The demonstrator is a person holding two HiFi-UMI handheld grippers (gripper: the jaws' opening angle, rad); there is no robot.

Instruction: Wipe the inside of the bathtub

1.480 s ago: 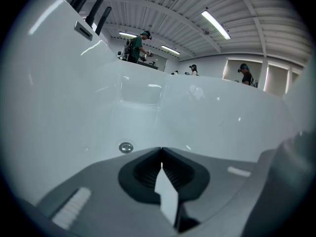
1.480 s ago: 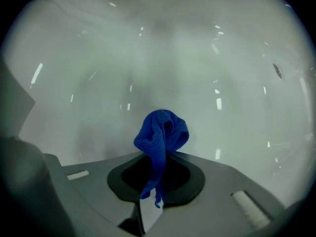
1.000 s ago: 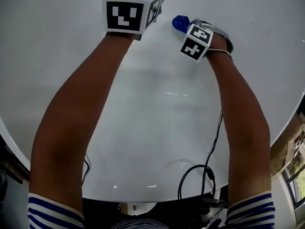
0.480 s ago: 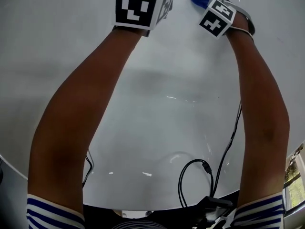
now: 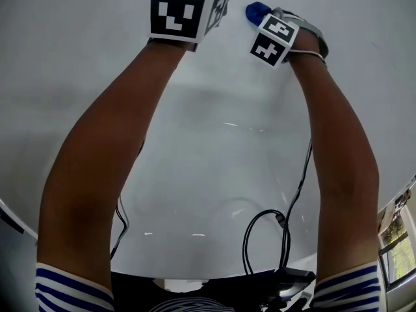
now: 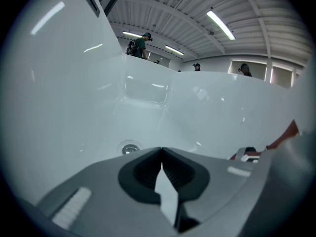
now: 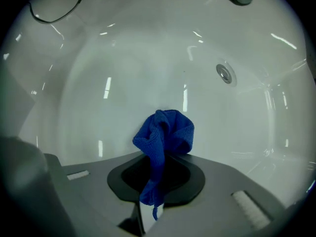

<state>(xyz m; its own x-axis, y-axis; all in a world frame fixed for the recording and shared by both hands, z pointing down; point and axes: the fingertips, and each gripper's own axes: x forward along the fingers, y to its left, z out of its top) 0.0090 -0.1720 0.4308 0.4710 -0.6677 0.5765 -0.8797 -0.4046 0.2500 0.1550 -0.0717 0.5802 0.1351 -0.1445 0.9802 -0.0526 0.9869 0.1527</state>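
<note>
One white bathtub (image 5: 214,174), one drain (image 7: 224,73), two grippers inside the tub. Right gripper (image 7: 159,158): jaws clamped on the one blue cloth (image 7: 168,130), a bunched wad sticking out past the tips, well short of the drain. Left gripper (image 6: 161,154): jaws together, nothing between them, the drain near and just left of its tips. Past the drain, beyond the tub's rim, possibly three people, too small to count surely

A blue cloth (image 7: 165,132) is showing against a glossy white bathtub (image 5: 214,168); the person's sleeves (image 5: 65,290) are showing navy-and-white stripes.
</note>
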